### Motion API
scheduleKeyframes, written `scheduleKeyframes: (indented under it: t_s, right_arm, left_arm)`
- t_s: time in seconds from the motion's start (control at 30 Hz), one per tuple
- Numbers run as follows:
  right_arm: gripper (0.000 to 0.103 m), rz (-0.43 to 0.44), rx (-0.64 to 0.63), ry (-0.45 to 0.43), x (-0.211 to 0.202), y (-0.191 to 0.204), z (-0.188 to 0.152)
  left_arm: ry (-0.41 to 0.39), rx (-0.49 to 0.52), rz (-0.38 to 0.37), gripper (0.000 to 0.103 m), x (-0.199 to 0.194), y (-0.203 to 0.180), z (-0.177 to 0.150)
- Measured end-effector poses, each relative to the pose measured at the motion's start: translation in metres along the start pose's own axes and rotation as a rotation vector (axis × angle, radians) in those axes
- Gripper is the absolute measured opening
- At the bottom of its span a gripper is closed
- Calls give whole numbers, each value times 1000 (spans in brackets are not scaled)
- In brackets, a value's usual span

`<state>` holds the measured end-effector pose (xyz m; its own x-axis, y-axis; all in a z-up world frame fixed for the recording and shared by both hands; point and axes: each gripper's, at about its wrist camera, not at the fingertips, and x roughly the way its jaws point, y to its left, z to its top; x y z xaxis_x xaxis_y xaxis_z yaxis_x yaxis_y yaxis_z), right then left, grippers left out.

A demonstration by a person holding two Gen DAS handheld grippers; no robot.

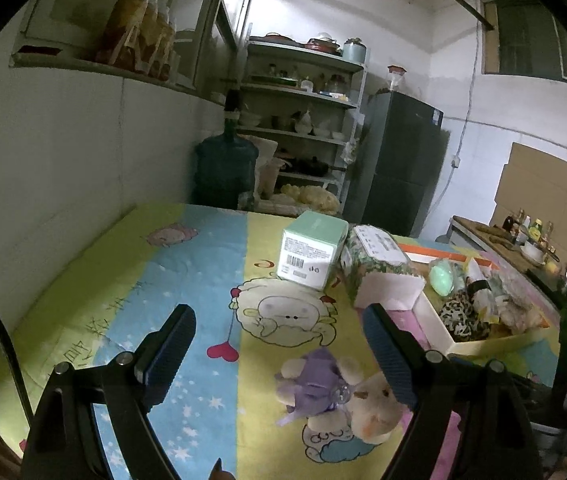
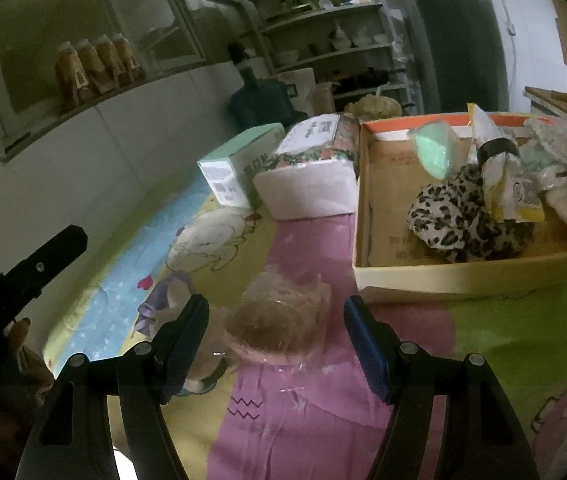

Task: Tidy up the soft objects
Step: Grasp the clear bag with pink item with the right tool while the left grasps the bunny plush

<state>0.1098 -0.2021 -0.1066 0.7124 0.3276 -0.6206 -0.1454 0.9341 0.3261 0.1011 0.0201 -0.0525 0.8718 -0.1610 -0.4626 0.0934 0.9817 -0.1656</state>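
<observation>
Your right gripper [image 2: 275,344] has its jaws wide around the clear bag [image 2: 279,320] on the table [image 2: 503,320]; close carelessly and the slick plastic may slip free. Your left gripper [image 1: 279,344], jaws also wide, hangs above the plush toy [image 1: 339,388].

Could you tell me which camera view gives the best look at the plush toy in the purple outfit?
The left wrist view: the plush toy lies whole on the cartoon sheet, between the open fingers of the left gripper. In the right wrist view, only its purple edge shows behind a finger of the open right gripper.
</observation>
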Motion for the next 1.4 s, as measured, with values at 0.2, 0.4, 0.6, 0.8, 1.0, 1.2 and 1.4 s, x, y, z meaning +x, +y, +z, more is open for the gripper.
scheduleKeyframes:
  t_s: [0.2, 0.4, 0.6, 0.8, 1.0, 1.2, 1.4]
  right_arm:
    - [54, -6, -12, 24, 5, 1, 0]
    - [51, 2, -19, -39, -13, 4, 6]
    - [51, 9, -34, -153, -48, 8, 18]
    - [51, 13, -41, -173, -58, 6, 18]
    - [51, 17, -35, -173, -58, 4, 17]
    - [51, 19, -20, -169, -59, -2, 16]
    - [51, 21, -14, -171, -59, -6, 16]
  left_arm:
    - [19, 3, -14, 85, 4, -2, -4]
    - [51, 12, -50, 85, 11, -11, -12]
    - [114, 6, -90, 85, 27, -25, -27]
    - [195, -15, -92, 85, 54, -31, -42]
    - [178, -22, -83, 82, 60, -36, -49]
    - [133, 20, -59, 65, 56, -41, -47]
    - [107, 29, -84, 0, 49, -49, -40]
